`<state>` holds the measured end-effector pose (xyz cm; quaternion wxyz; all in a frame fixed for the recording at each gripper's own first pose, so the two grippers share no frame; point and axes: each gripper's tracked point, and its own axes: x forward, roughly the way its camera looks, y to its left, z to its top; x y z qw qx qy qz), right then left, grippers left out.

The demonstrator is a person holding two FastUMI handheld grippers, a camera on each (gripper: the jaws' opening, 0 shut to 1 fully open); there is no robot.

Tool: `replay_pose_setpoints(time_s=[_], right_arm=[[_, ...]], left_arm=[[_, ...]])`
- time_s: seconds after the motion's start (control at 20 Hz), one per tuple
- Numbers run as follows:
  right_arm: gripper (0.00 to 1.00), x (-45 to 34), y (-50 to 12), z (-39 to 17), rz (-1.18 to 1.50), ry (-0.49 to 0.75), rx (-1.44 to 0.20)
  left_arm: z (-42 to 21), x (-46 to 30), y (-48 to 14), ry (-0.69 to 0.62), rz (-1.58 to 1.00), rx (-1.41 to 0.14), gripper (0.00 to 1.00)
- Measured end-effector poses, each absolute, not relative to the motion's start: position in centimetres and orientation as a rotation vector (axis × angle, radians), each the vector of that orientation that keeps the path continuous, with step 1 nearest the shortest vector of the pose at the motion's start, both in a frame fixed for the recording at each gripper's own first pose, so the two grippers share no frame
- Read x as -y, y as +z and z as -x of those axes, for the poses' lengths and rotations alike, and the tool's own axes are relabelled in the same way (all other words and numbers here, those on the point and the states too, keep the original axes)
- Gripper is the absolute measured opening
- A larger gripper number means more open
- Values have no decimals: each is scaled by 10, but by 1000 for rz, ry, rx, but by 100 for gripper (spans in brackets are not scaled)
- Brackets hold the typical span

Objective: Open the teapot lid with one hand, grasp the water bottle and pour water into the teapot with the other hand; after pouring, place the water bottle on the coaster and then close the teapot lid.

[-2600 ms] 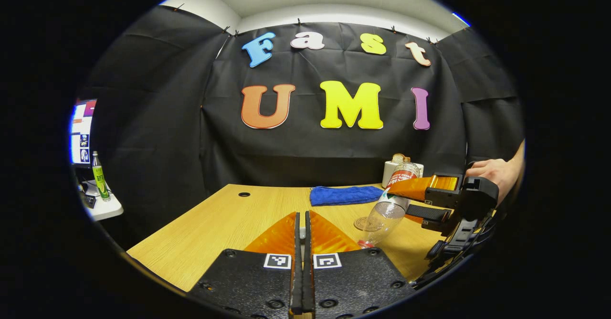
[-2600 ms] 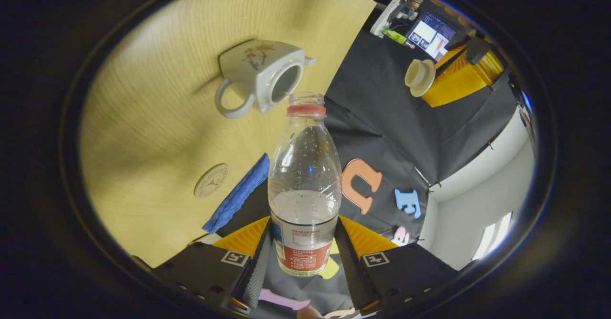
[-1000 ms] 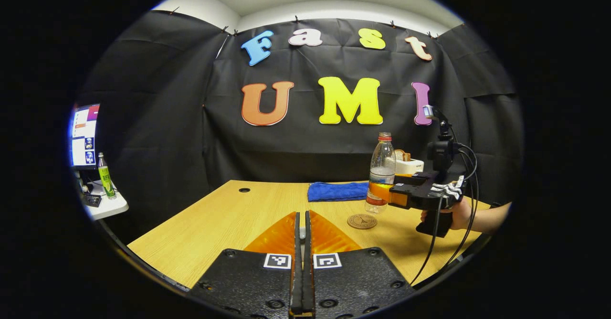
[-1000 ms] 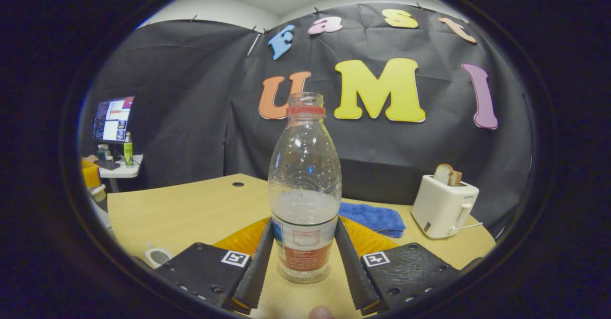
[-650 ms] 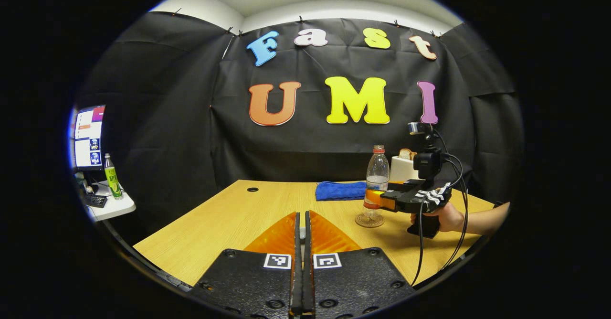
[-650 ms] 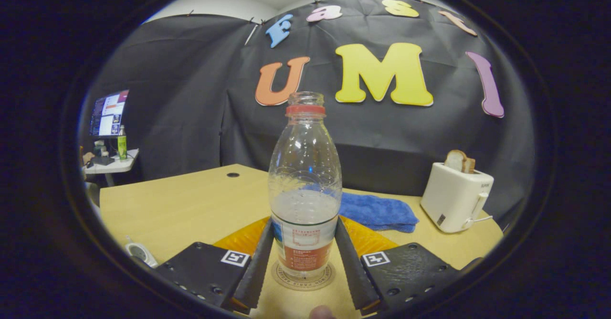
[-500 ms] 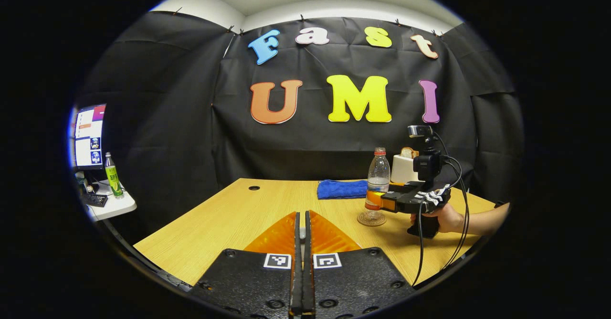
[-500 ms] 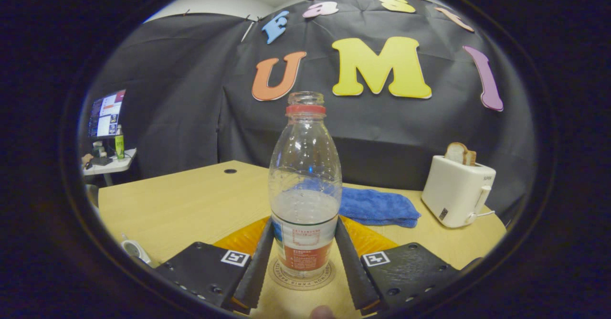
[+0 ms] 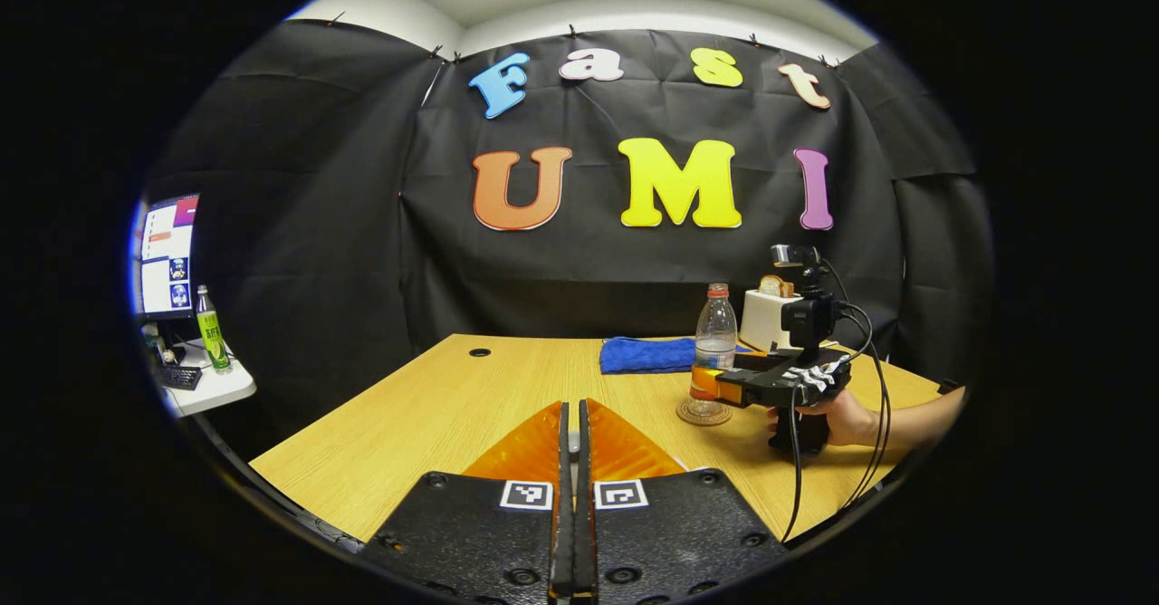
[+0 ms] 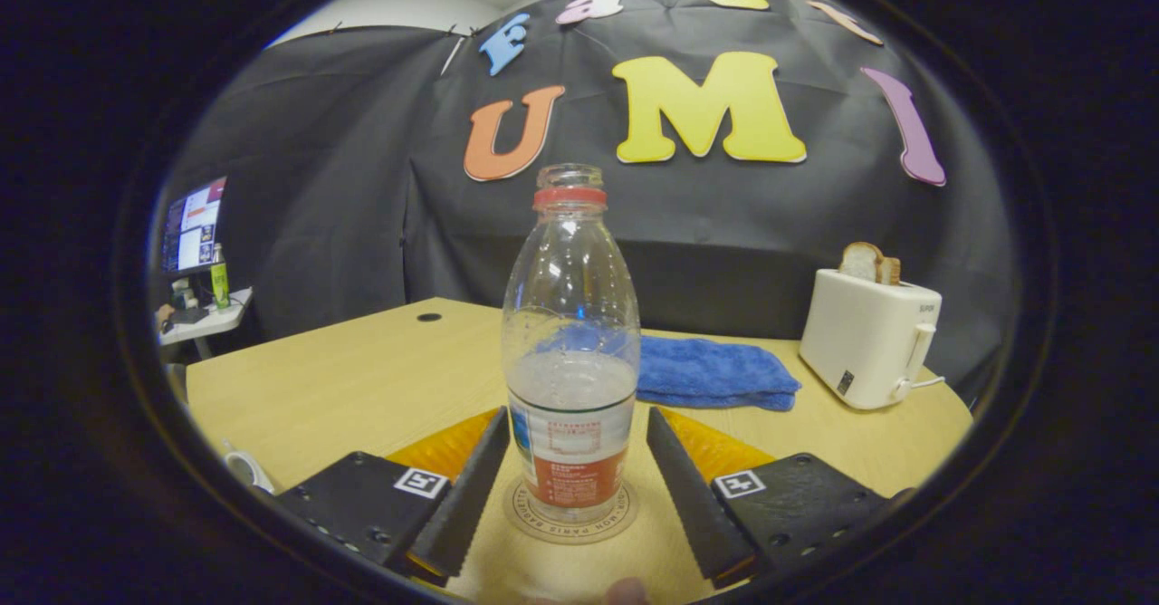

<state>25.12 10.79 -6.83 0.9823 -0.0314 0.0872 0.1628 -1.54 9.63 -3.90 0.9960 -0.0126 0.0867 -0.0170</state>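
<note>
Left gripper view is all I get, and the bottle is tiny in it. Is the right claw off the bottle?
Observer: Yes. In the right gripper view the right claw is open, and both fingers stand apart from the bottle.
Operator: Is it square on the coaster?
Observer: It stands upright, with its base inside the rim of the coaster.
Operator: Any cap on it?
Observer: No cap. The mouth is open, and the bottle is a little under half full of water.
</note>
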Motion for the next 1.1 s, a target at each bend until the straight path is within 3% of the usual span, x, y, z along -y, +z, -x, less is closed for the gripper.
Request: replay_pose_setpoints(time_s=[0.05, 0.15, 0.65, 0.8, 1.1], right_arm=[[98, -107, -68, -249, 62, 327, -174], [99, -104, -65, -238, 57, 325, -176], [98, -30, -35, -119, 21, 250, -112], [98, -8, -34, -84, 12, 224, -94], [98, 19, -33, -58, 41, 167, -60]], left_arm=[[15, -96, -40, -35, 27, -173, 3], [13, -92, -40, -41, 32, -169, 3], [-18, -25, -71, -169, 75, -185, 3], [-25, -16, -93, -170, 65, -219, 0], [-31, -19, -120, -142, 74, -257, 3]])
